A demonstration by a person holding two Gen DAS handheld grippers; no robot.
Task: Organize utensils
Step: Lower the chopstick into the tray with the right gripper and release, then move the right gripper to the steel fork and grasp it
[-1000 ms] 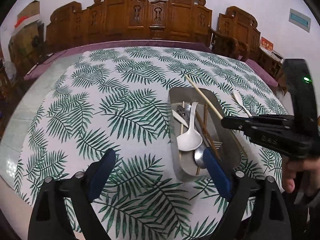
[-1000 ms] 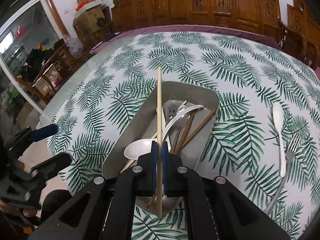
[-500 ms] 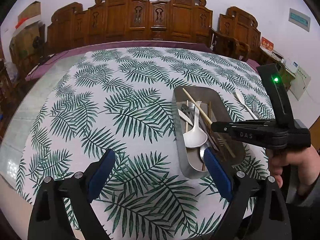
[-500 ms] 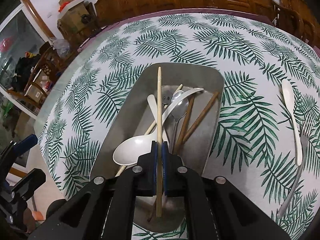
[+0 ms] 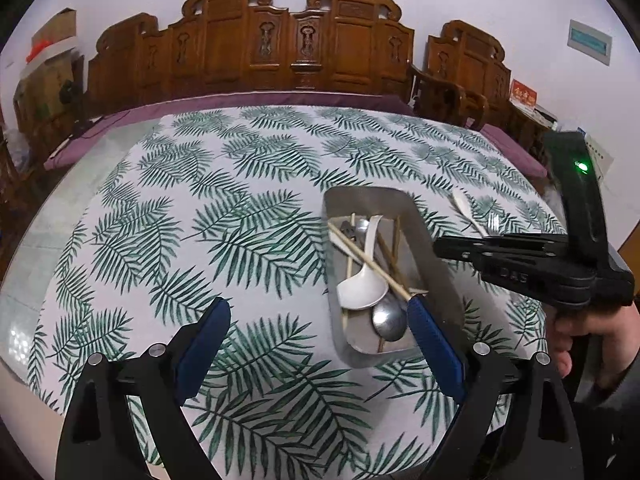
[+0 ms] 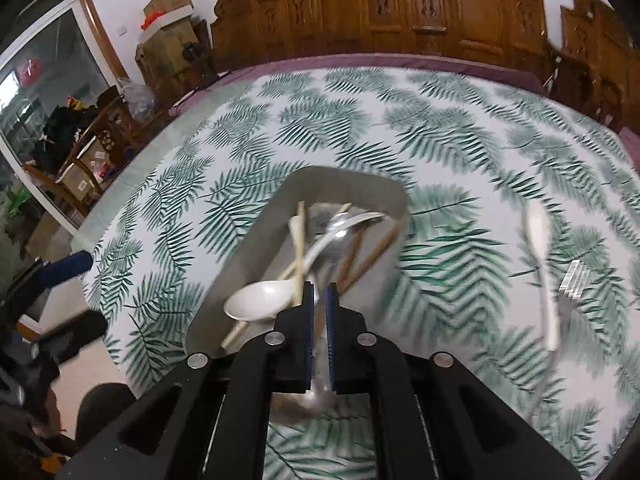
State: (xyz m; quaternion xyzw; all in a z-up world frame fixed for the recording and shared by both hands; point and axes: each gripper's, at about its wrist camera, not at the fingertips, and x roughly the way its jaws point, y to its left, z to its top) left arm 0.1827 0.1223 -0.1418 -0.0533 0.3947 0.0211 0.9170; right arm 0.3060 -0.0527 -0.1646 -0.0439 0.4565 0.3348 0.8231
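A grey metal tray (image 5: 430, 236) (image 6: 256, 236) on the leaf-print cloth holds chopsticks, a white ceramic spoon (image 5: 362, 288) (image 6: 256, 300) and a metal spoon (image 5: 388, 322). A light chopstick (image 6: 299, 252) (image 5: 370, 262) lies in the tray across the white spoon. My right gripper (image 6: 318, 292) hovers over the tray's near end, its jaws slightly apart and empty; its body shows in the left wrist view (image 5: 520, 264). My left gripper (image 5: 316, 320) is wide open and empty, left of the tray's near end.
A white spoon (image 6: 540, 252) (image 5: 466, 210) and a metal fork (image 6: 570, 284) (image 5: 493, 222) lie on the cloth right of the tray. Carved wooden chairs (image 5: 296, 48) line the table's far side. Boxes and clutter (image 6: 80, 152) stand at the left.
My right gripper has let go of the light chopstick, which now lies in the tray across the white spoon. Its jaws have parted slightly. My left gripper stayed open.
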